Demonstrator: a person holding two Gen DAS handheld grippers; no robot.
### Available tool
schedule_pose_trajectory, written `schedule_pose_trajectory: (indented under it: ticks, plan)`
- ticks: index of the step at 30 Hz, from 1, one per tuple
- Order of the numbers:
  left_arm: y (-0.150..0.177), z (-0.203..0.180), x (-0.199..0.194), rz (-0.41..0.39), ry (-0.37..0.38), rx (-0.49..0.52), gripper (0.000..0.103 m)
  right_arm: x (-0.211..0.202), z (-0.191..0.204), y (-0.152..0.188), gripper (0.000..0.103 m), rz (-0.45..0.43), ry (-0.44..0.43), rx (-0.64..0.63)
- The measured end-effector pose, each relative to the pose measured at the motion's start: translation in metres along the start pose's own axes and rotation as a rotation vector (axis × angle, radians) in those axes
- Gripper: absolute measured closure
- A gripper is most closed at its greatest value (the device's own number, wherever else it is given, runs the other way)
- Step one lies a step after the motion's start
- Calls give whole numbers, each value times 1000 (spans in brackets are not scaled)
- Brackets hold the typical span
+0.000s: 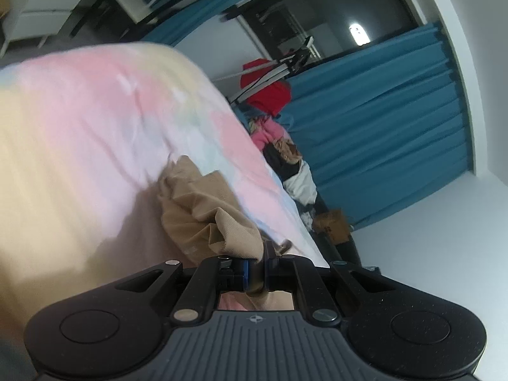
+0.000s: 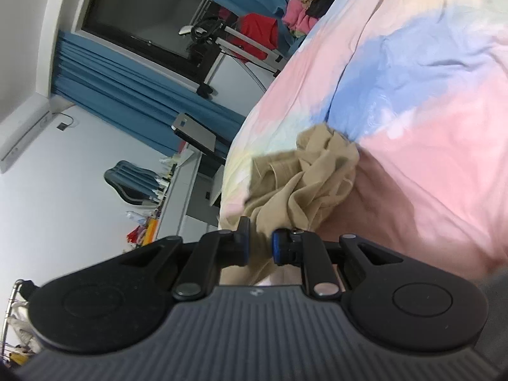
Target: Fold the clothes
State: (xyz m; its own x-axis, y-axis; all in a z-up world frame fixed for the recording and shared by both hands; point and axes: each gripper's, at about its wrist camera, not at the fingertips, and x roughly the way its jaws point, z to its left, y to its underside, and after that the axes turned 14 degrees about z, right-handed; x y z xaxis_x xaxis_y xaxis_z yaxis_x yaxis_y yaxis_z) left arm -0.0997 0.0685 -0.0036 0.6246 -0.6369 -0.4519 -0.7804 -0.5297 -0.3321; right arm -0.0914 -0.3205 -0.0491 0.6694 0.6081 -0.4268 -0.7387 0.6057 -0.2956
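A crumpled tan garment [image 1: 203, 203] is bunched above a pastel pink, blue and yellow bedspread [image 1: 95, 111]. In the left wrist view my left gripper [image 1: 256, 266] is shut on one edge of this cloth, which rises from between the pads. The right wrist view shows the same tan garment [image 2: 311, 177] hanging in folds over the bedspread [image 2: 428, 127]. My right gripper [image 2: 260, 244] is shut on another bunch of the fabric, its blue-edged pads pressing it with a narrow gap. Both views are tilted and blurred by motion.
A pile of mixed clothes [image 1: 279, 139] lies at the bed's far edge, beside a red garment [image 1: 266, 92] on a metal rack. Blue curtains [image 1: 381, 120] cover the wall and a cardboard box [image 1: 331, 225] sits on the floor. A desk [image 2: 187, 184] and chair [image 2: 133, 181] stand beside the bed.
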Motion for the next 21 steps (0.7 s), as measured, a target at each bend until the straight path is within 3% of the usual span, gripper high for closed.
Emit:
schedule_pose_trajectory:
  ticks: [2,7,15,21]
  plan:
    - [5,-4,-5,-1,-11,-7,95,-12,1,9,86,2,-6,12]
    - [-15,-23,8,-21,-69,30,94,-1,8,-13,85,6,-20,58]
    - [-84,-39,74,-3,-182,60,94,66,10,-78,85,6,57,152]
    - [-128,-14,139,36,-271,98,92,125,-9,-116,84,45,140,186]
